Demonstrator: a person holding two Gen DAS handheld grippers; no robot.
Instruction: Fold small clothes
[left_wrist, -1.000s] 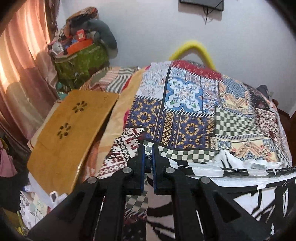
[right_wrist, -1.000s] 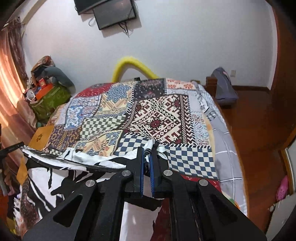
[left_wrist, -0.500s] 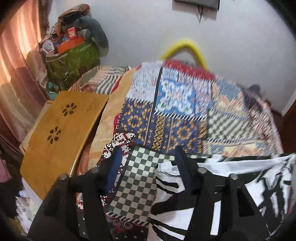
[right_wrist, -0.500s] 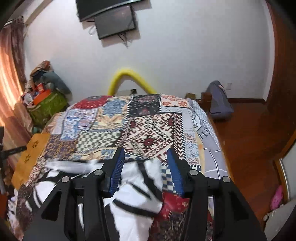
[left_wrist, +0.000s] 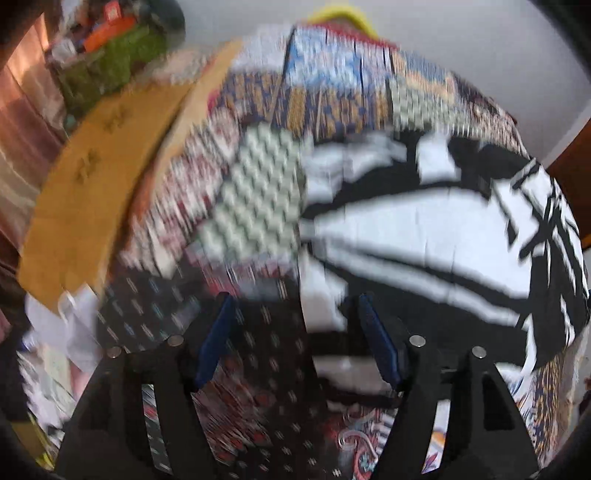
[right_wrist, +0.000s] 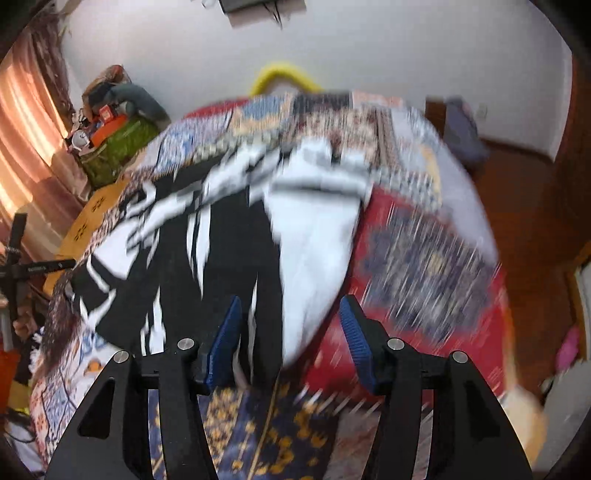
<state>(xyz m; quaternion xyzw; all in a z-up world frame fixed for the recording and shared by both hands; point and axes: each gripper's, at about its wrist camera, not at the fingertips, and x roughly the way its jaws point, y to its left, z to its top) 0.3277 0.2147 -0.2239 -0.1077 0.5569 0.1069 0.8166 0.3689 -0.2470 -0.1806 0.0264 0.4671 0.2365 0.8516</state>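
The left gripper points steeply down at the bed, its two blue-padded fingers standing well apart and opening wider. Nothing is pinched between them. The near left edge of the black-and-white garment lies in the gap, closer to the right-hand finger; the rest of the gap shows the dark patterned panel of the patchwork bedspread. The picture is badly smeared, so whether the right-hand pad brushes the cloth cannot be told, though it looks clear of it. Most of the garment spreads ahead of the jaws and off to their right, lying flat on the bedspread. Off to the left of the jaws, beyond the bed's edge, lies a yellow wooden board, and farther ahead on that side a green bag stands against the wall.

The right gripper is also tilted down with its jaws parted and opening. The lower edge of the same garment hangs loose in the gap, a white fold toward the right-hand finger and black striped cloth toward the left-hand one. Neither pad seems pressed on it. From there the garment runs ahead and to the left of the jaws. To their right the bedspread shows a red and blue panel, and a yellow curved tube arches behind the bed's far end.
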